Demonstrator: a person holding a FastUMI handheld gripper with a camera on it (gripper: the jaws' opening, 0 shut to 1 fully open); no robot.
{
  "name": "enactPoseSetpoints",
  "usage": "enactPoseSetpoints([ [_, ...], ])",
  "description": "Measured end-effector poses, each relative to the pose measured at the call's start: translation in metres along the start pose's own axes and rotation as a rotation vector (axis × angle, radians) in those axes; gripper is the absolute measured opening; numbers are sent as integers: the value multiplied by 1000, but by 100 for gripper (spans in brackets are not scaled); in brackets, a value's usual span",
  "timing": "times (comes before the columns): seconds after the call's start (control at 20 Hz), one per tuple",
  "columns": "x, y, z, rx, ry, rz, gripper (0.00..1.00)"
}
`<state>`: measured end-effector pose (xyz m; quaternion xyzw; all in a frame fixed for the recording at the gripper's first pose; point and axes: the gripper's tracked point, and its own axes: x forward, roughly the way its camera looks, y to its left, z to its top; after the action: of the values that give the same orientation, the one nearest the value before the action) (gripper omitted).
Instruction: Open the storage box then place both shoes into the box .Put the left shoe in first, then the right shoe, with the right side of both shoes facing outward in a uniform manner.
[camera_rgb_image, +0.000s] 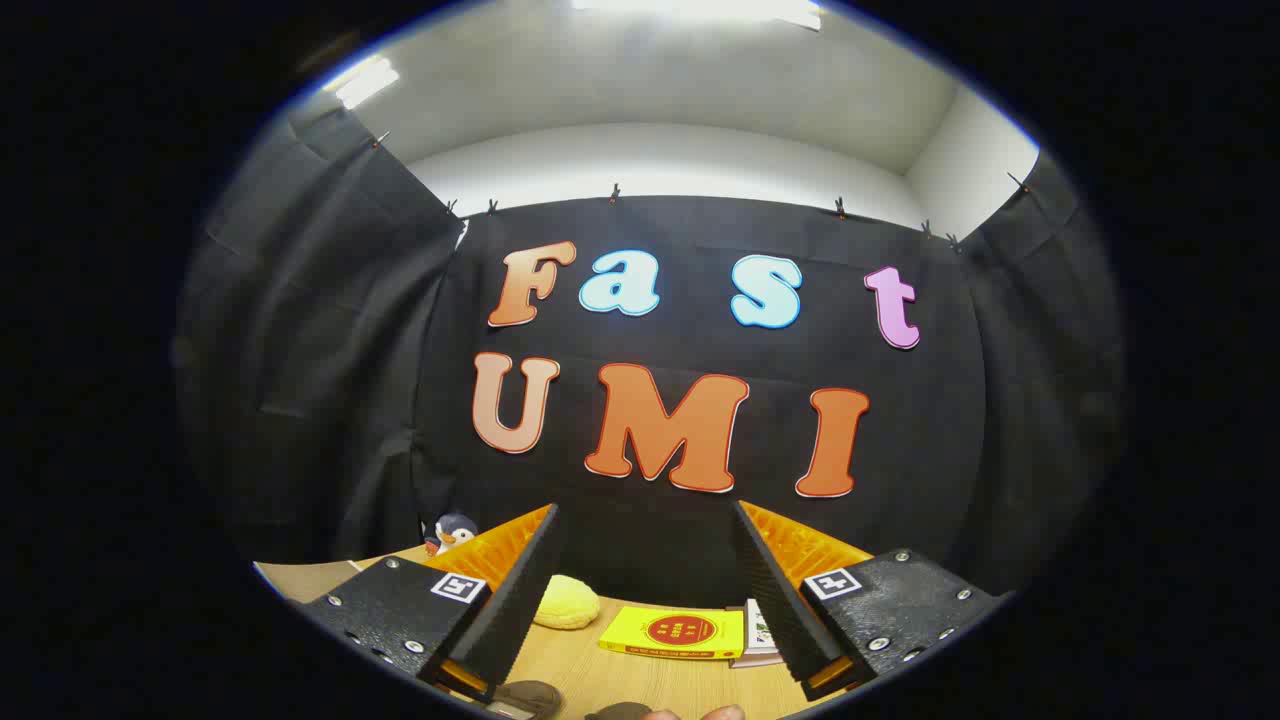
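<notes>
The tool (645, 590) is held up high with its fingers wide apart and empty, likely so the desk (640, 680) can be seen first

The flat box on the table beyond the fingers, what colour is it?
Yellow flat box with a red circle on top, in the gripper view.

A brown shoe (527, 697) lies on the wooden desk (640, 680) just below the open jaws, only its rounded top visible.
</notes>
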<state>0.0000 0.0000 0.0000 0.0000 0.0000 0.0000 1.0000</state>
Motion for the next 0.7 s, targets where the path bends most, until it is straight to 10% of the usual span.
enactPoseSetpoints([
  [0.7, 7, 23, -8, -44, -3, 67, 100],
])
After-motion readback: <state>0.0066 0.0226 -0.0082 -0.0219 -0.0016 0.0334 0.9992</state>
